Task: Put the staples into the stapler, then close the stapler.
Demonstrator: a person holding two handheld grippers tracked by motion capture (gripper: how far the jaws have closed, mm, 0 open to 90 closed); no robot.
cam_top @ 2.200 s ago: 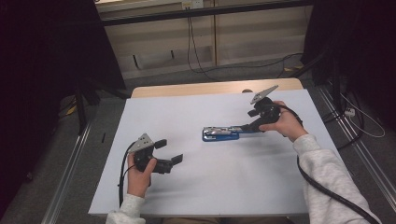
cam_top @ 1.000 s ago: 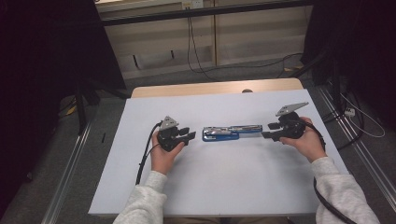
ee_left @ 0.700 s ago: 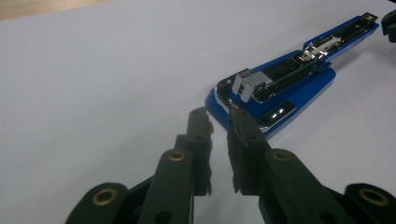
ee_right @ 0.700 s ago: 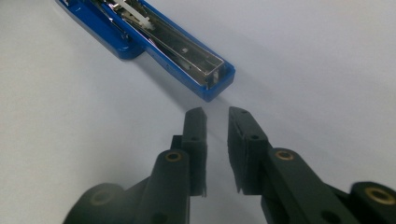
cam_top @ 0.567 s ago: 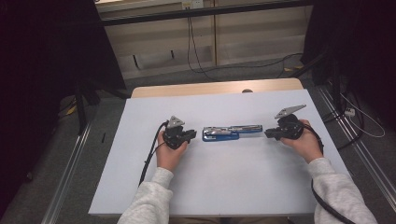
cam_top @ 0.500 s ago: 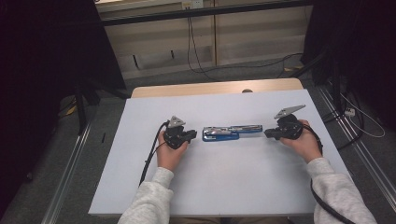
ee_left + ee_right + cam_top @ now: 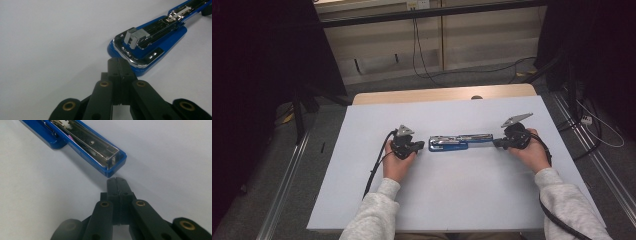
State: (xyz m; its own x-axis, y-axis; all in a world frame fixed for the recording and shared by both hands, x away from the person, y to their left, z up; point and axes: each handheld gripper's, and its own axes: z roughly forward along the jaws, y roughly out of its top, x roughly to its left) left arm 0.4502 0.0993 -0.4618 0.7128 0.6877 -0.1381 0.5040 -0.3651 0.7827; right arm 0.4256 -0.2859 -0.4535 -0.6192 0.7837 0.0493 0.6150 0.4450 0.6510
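A blue and chrome stapler lies opened out flat across the middle of the white table. My left gripper lies level at the stapler's left end. In the left gripper view its jaws have just been closing and stand shut with nothing between them, tips at the rounded blue base. My right gripper lies at the stapler's right end. In the right gripper view its jaws have also just closed on nothing, a small gap short of the square blue end.
A wooden table edge shows behind the white top. Cables run over the floor beyond it. Dark curtains hang at both sides and metal rails flank the table. A black cable trails from my left gripper.
The left hand came from the front left up to the stapler's left end. The right hand drew back from over the stapler to its right end. Both have held still over the last half second.
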